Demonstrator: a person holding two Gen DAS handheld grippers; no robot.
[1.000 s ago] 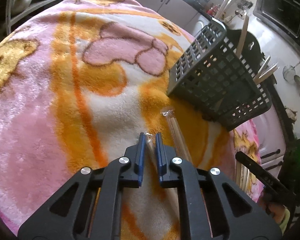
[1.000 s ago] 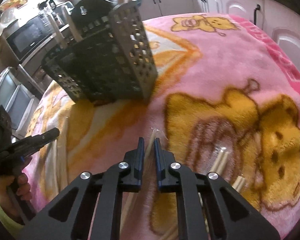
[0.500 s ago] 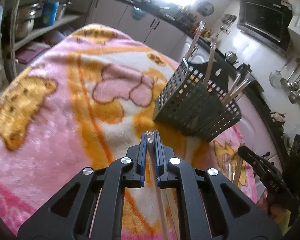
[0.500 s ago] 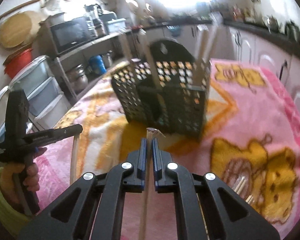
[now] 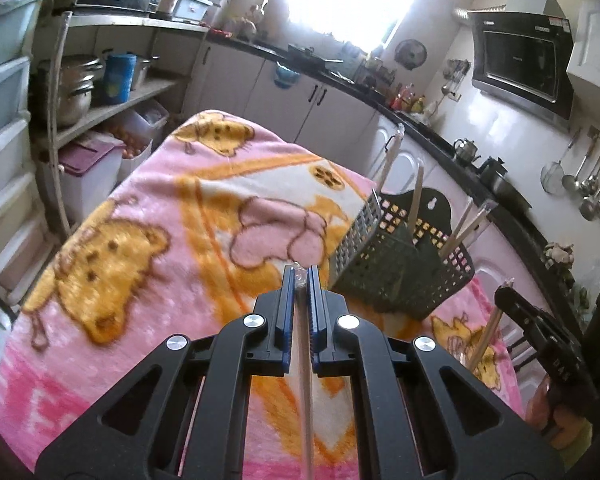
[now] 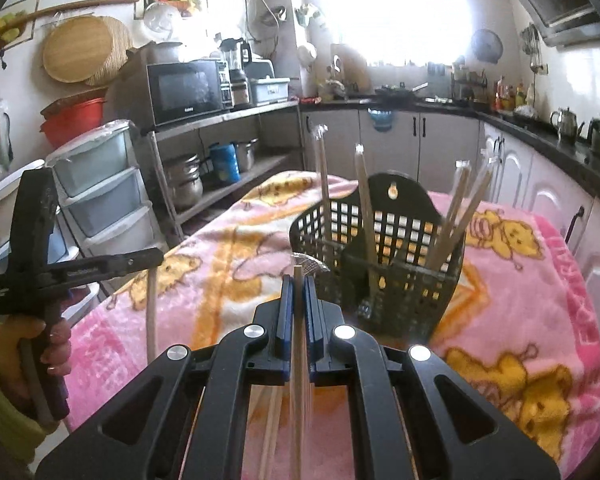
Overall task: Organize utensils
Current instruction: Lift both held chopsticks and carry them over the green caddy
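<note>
A dark slotted utensil basket stands on the pink and orange blanket with several wrapped chopsticks upright in it. My left gripper is shut on a plastic-wrapped pair of chopsticks that hangs down under it, above the blanket and left of the basket. My right gripper is shut on another pair of chopsticks, held in the air in front of the basket. The other gripper shows from the side in both views, the left gripper and the right gripper, each with its stick hanging down.
A hand in a yellow-green sleeve holds the left tool. A metal shelf rack with a microwave and pots stands on the left, with plastic drawers beside it. White cabinets and a dark counter run behind the table and along its right side.
Both grippers closed on chopsticks that lay on the blanket and rose with them. The views tilted up from the blanket to the basket and the kitchen.
</note>
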